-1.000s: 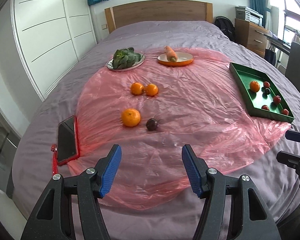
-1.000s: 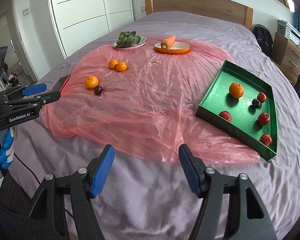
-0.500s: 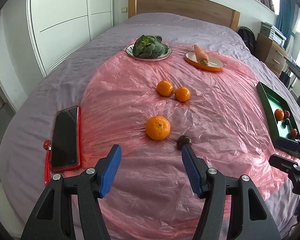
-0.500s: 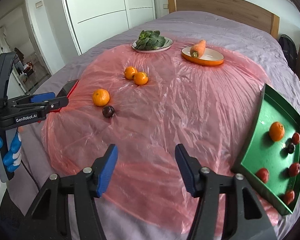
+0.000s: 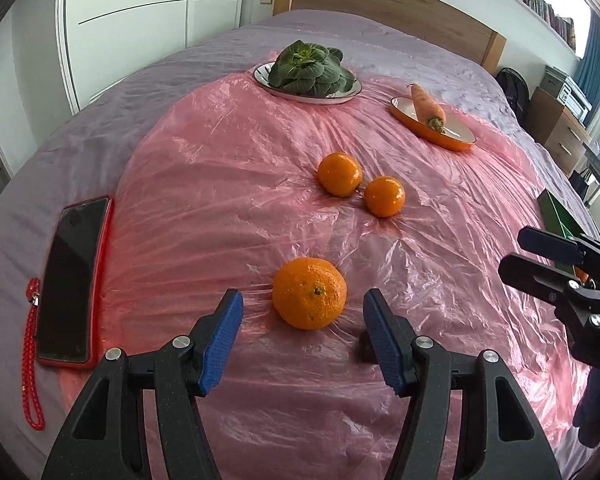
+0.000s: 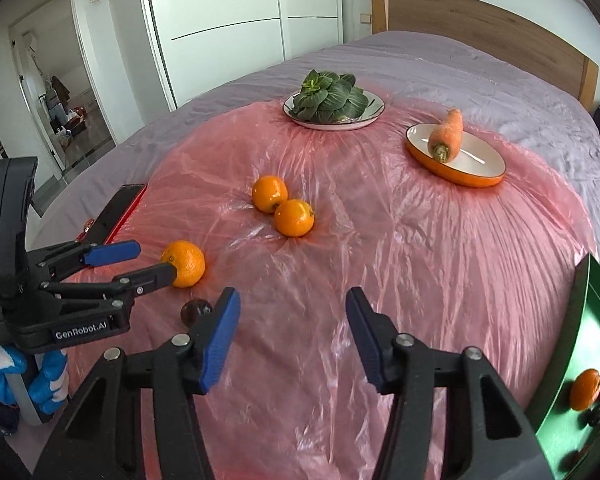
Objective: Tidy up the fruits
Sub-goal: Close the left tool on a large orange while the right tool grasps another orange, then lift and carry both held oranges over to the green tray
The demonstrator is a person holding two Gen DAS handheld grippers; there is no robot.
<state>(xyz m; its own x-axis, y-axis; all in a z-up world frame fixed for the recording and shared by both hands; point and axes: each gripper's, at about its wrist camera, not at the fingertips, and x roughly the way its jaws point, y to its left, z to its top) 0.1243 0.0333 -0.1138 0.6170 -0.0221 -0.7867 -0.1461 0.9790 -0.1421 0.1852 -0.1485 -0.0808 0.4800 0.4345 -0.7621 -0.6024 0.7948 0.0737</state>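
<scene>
My left tool (image 5: 303, 316) has closed in, its open jaws now flanking the big orange (image 5: 309, 294) near the bed's left edge. My right tool (image 6: 292, 324), open and empty, advanced too; green tray (image 6: 579, 344) waits right.

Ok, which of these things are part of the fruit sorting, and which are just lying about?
Job:
- large orange between the left tool's open fingers
- two small oranges
- dark fruit
- green tray

Lying about:
- phone
- plate of greens
- carrot on its dish
</scene>
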